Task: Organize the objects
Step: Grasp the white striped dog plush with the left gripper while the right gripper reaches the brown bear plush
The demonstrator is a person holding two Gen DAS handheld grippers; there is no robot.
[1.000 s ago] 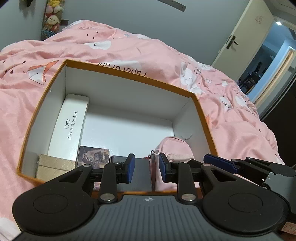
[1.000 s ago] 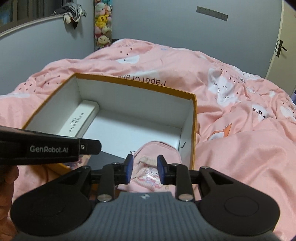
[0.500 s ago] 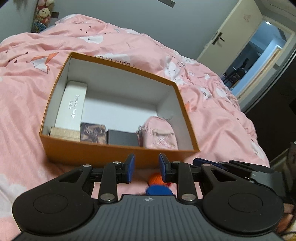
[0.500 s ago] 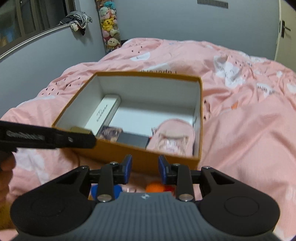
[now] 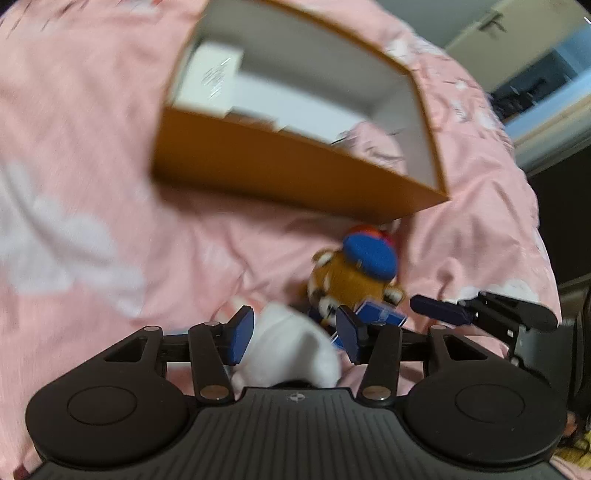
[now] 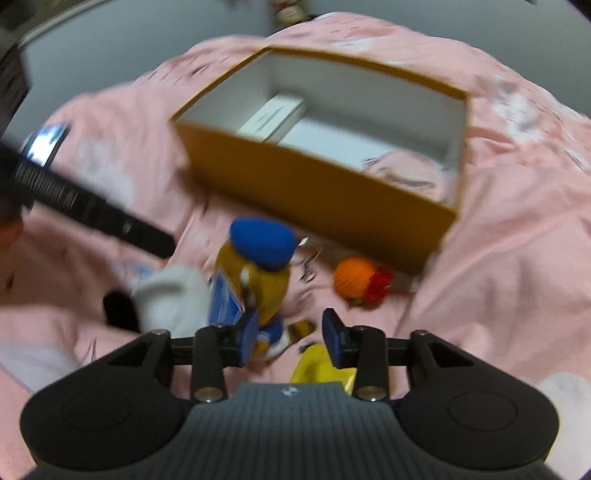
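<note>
An orange box with a white inside sits on the pink bedspread and holds a white case, a pink pouch and other items. In front of it lie a brown plush in a blue cap, a white plush, an orange ball with a red tuft and a yellow thing. My left gripper is open, with the white plush between its fingers. My right gripper is open over the brown plush's lower part.
The pink bedspread is soft and wrinkled all around. A door and a doorway are at the far right in the left wrist view. The other gripper's arm crosses the left of the right wrist view.
Both grippers have pulled back from the box, dropped low toward the toys in front of it and opened wider. The views are blurred by motion.
</note>
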